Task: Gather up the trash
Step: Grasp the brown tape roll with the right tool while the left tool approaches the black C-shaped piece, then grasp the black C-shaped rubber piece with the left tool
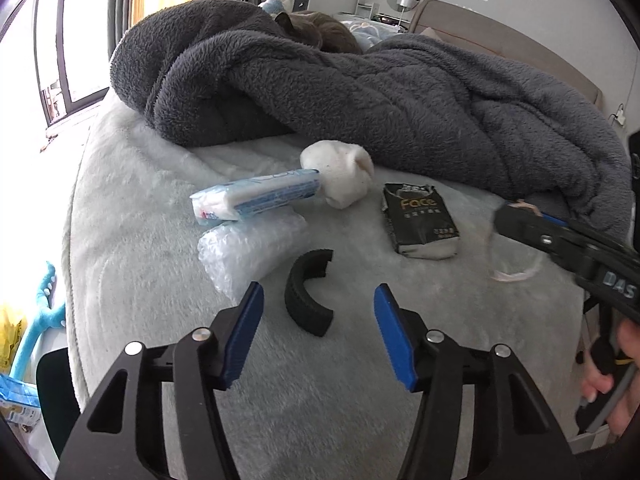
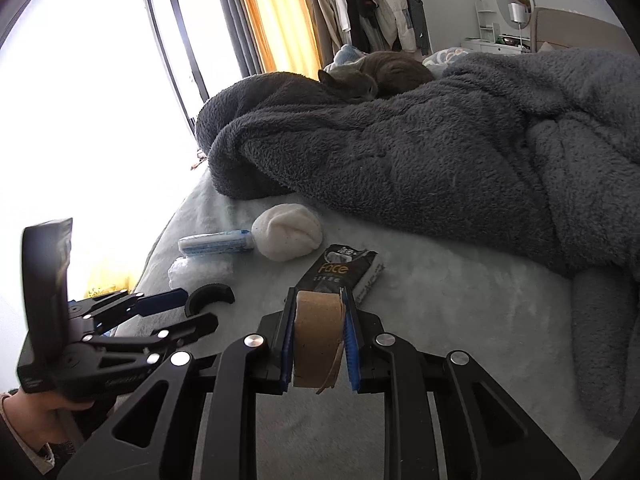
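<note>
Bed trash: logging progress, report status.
Right gripper shut on tape core. Left gripper open, black half-ring ahead of its jaws. Tissue pack, bubble wrap left. Nothing blocking.

Bed (image 1: 132, 208): blanket (image 1: 360, 92) heaped across the far side, cat (image 2: 384, 72) behind it. Nearer, left to right: tissue pack (image 1: 256, 196) touching sock ball (image 1: 340, 176), Face pack (image 1: 420, 220). Bubble wrap (image 1: 248, 252) before the tissue pack; half ring (image 1: 308, 296) nearest, just right of the wrap.

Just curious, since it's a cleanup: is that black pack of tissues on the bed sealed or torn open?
Torn open. The tissue pack has a ragged, gaping top edge, and it lies flat on the bed.
</note>
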### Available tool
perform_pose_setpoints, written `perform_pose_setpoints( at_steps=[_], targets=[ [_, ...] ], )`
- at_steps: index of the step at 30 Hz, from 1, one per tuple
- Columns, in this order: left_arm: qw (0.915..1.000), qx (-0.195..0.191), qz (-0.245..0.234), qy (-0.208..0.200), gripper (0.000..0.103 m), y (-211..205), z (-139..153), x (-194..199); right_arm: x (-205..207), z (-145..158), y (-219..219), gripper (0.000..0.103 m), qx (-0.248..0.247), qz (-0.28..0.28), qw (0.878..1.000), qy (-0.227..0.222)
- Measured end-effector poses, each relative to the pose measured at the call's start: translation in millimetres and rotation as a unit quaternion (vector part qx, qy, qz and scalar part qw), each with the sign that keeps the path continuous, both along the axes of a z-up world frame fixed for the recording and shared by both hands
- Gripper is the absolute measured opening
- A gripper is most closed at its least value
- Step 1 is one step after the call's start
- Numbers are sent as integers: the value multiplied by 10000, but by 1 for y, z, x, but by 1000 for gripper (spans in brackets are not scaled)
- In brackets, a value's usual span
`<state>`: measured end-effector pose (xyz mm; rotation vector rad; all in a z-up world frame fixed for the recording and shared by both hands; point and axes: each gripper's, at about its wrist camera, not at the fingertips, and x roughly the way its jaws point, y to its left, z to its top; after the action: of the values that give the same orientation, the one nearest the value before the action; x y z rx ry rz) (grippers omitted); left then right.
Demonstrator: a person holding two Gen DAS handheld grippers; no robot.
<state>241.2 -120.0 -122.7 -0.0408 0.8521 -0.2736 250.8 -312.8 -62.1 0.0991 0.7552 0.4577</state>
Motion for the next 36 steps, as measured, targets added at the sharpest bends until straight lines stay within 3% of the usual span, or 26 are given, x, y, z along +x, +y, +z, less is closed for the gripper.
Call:
perform_pose_setpoints(
  at_steps=[14,21,36],
  targets=[
    [10000,31,18,78,44,-15,-8,17,-10,-3,-31,21,98,-23,9999,99],
    [9998,101,11,167,22,-21,-12,23,-12,-4,-37,21,132,-29,9998,116],
    [9991,-122,-393,118,19,-20,-2,7,-9,6,-15,21,100,41,9999,36]
  ],
)
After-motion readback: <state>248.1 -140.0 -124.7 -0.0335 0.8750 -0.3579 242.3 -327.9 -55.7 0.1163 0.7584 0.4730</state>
